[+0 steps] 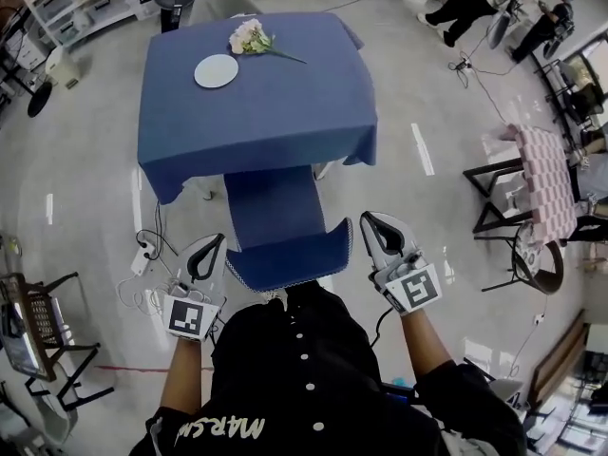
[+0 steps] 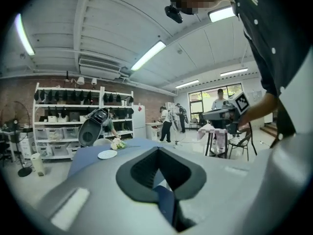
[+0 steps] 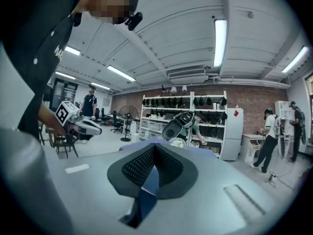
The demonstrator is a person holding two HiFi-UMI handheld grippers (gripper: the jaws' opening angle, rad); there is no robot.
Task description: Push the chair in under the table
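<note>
- The chair [image 1: 283, 218] stands in front of the person, its blue seat reaching partly under the blue-clothed table [image 1: 256, 122]. Its curved backrest [image 1: 290, 262] is on the near side, clear of the table edge.
- The left gripper [image 1: 215, 242] sits just beside the left end of the backrest, pointing toward the table. Its fingers [image 2: 142, 173] are pressed together with nothing pinched, and only a slit of blue shows between them.
- The right gripper [image 1: 366, 219] sits just beside the right end of the backrest. Its fingers [image 3: 171, 173] are likewise closed on each other and grip nothing.
- So the backrest lies between the two grippers, not inside either one. I cannot tell from here whether either touches the fabric.
- On the table's far half lie a white plate [image 1: 217, 70] and a small bunch of flowers [image 1: 251, 38].
</note>
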